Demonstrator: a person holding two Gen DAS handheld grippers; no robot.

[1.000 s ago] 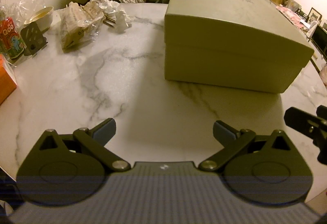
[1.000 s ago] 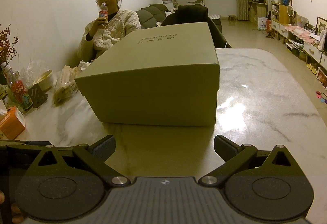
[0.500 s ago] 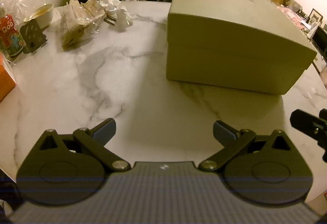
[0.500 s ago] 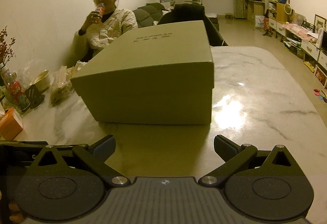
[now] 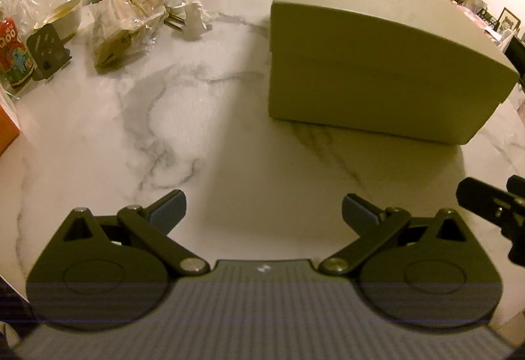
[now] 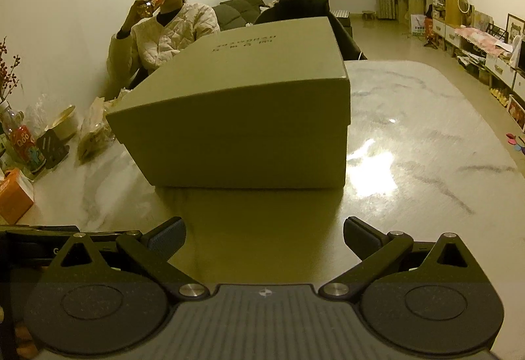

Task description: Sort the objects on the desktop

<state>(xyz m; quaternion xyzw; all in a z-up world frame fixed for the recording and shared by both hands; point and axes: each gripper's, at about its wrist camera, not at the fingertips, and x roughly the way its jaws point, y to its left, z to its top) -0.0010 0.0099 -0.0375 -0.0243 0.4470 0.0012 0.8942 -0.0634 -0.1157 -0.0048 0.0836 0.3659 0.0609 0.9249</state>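
Observation:
A large pale green lidded box [image 5: 370, 41] stands on the marble table [image 5: 170, 117], right of centre in the left wrist view and straight ahead in the right wrist view [image 6: 242, 117]. My left gripper [image 5: 264, 210] hovers open over bare marble, short of the box's near left corner. My right gripper [image 6: 264, 237] is open too, facing the box's near side with a gap of table between. Nothing is between either pair of fingers. Part of the right gripper [image 5: 492, 202] pokes in at the left wrist view's right edge.
At the far left lie crumpled plastic bags [image 5: 124, 25], a bowl [image 5: 62, 15], a red drink bottle [image 5: 13, 51], a small dark stand [image 5: 46, 51] and an orange box [image 6: 14, 196]. A person [image 6: 164, 41] sits behind the table, drinking. The table's right half [image 6: 426, 137] is bare and shiny.
Both grippers have drifted slightly, so the box sits a little higher and further right in the left view. The fingers stay open. The person has tipped the bottle up.

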